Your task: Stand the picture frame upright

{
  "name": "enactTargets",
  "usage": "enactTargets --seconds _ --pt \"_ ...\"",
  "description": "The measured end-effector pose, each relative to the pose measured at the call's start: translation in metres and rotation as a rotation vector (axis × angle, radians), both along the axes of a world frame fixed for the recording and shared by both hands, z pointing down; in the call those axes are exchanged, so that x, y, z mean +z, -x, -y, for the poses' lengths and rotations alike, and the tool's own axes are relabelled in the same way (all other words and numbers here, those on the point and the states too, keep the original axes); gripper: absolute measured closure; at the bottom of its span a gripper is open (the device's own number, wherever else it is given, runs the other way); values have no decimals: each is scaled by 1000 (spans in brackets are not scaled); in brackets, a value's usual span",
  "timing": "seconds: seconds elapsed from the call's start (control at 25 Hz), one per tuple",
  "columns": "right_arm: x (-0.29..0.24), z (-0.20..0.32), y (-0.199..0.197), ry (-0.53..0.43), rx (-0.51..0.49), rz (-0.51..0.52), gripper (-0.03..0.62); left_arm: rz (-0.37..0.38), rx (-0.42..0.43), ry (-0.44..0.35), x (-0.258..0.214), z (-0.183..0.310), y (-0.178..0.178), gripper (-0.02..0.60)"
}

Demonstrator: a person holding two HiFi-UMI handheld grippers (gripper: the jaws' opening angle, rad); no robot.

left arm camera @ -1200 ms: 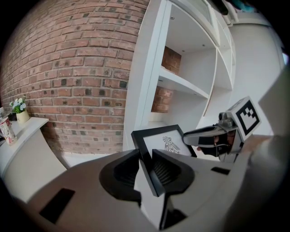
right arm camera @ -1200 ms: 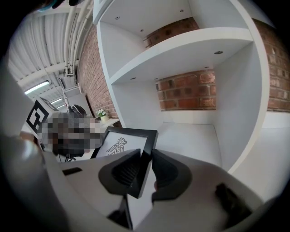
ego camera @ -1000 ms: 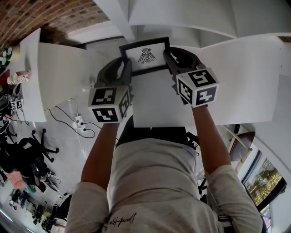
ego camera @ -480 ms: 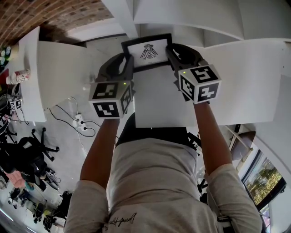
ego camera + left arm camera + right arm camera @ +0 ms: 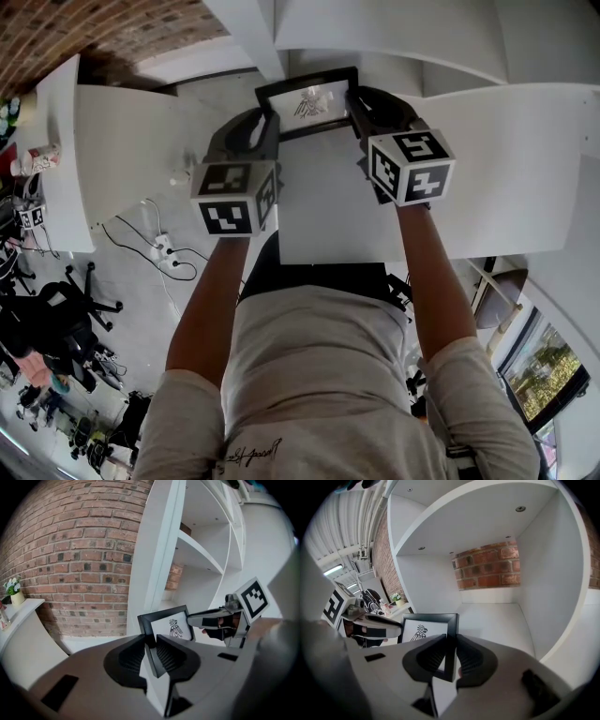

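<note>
The picture frame (image 5: 307, 103) is black with a white print of a bird figure. It is held up in front of the white shelf unit, one gripper on each side. My left gripper (image 5: 266, 127) has the frame's left edge (image 5: 146, 623) between its jaws, which are closing, and the pads touch it. My right gripper (image 5: 354, 105) is shut on the frame's right edge (image 5: 451, 625). In the left gripper view the frame stands nearly upright, its print facing me. Each gripper view shows the other gripper across the frame.
A white shelf compartment (image 5: 497, 611) with a brick back wall opens straight ahead. A white desk top (image 5: 323, 216) lies below the grippers. At the left, a white counter (image 5: 56, 159) carries a cup. Cables and office chairs (image 5: 66, 309) are on the floor.
Both grippers have carried the frame a little farther away, toward the shelf, and the frame has tipped more upright. Both keep their hold on its side edges.
</note>
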State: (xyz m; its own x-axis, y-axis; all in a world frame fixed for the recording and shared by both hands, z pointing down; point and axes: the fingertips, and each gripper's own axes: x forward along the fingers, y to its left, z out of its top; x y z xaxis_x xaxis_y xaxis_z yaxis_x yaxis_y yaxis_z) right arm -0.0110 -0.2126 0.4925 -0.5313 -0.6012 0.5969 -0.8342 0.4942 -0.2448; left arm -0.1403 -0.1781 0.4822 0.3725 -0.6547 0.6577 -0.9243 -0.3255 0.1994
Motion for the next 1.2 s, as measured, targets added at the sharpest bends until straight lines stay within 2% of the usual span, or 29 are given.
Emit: enactTargets --seconds 1.2 --pt "3 13 -2 -16 24 -33 517 -3 -19 -4 7 17 0 508"
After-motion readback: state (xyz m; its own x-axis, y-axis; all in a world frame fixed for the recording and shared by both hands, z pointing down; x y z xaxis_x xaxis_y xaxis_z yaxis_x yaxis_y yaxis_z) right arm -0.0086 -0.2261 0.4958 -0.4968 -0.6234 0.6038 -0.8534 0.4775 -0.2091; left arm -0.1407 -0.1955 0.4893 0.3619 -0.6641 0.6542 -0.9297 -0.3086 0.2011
